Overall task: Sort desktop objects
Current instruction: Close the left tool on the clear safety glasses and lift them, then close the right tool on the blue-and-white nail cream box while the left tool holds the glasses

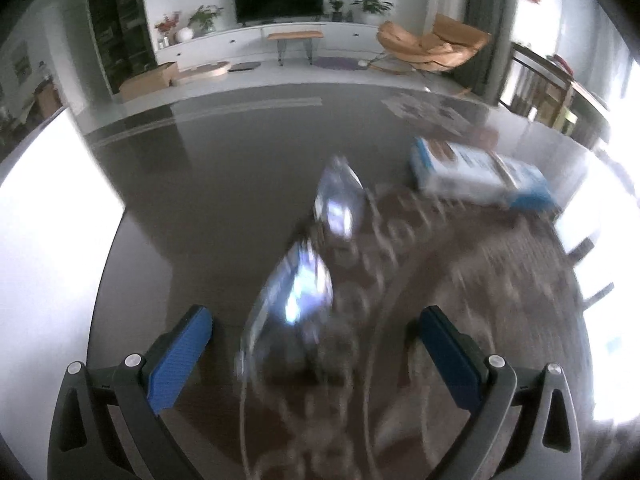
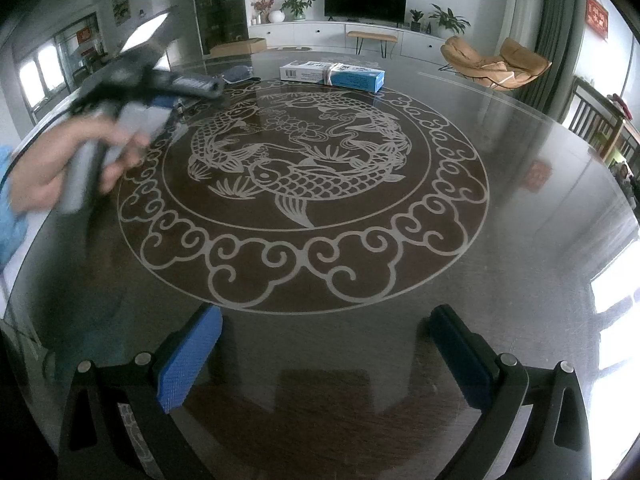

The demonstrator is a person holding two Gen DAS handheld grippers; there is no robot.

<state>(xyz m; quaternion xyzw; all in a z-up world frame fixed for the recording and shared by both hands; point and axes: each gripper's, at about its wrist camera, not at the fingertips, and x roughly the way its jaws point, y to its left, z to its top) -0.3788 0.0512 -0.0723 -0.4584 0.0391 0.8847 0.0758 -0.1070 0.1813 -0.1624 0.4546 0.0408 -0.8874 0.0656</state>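
The left wrist view is blurred by motion. Two shiny blue-silver foil packets lie end to end on the dark round table, the nearer packet just ahead of my left gripper, the farther packet beyond it. The left gripper is open and holds nothing. A blue-and-white box lies to the right. In the right wrist view my right gripper is open and empty above the near part of the table. A person's hand holds the left gripper at the far left, near a dark bluish item.
The blue-and-white box lies at the table's far edge, tied round with a band. A pale fish-and-cloud pattern covers the table's middle. Beyond the table are a tan lounge chair, a TV cabinet and wooden chairs at the right.
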